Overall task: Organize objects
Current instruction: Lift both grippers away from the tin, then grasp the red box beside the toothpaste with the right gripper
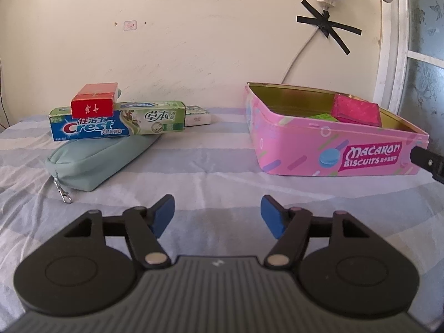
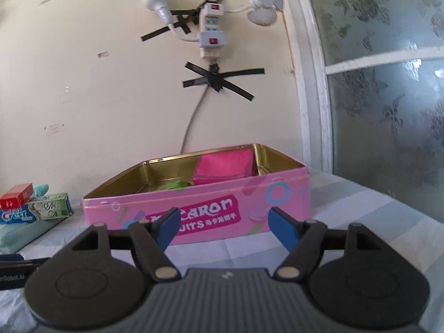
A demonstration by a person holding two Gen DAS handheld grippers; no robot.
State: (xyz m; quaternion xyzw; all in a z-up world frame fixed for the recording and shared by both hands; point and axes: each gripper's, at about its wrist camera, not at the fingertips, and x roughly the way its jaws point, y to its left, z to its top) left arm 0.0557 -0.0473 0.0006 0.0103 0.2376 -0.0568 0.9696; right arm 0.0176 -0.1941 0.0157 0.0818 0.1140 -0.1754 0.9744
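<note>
A pink Macaron Biscuits tin [image 1: 333,149] stands open on the striped sheet at the right; it also shows in the right wrist view [image 2: 194,211]. Inside lie a pink box [image 1: 356,109] and a green item [image 1: 323,117]. At the left a red box [image 1: 94,100] rests on a Crest toothpaste box [image 1: 116,122], which lies on a mint pouch [image 1: 94,161]. A small white box [image 1: 198,116] lies behind. My left gripper [image 1: 217,213] is open and empty, low over the sheet. My right gripper [image 2: 223,227] is open and empty just before the tin.
The striped sheet [image 1: 208,166] covers the surface up to a cream wall. A power strip [image 2: 211,25] and cable hang taped on the wall. A frosted window [image 2: 388,97] stands at the right. Part of the other gripper [image 1: 428,161] shows beside the tin.
</note>
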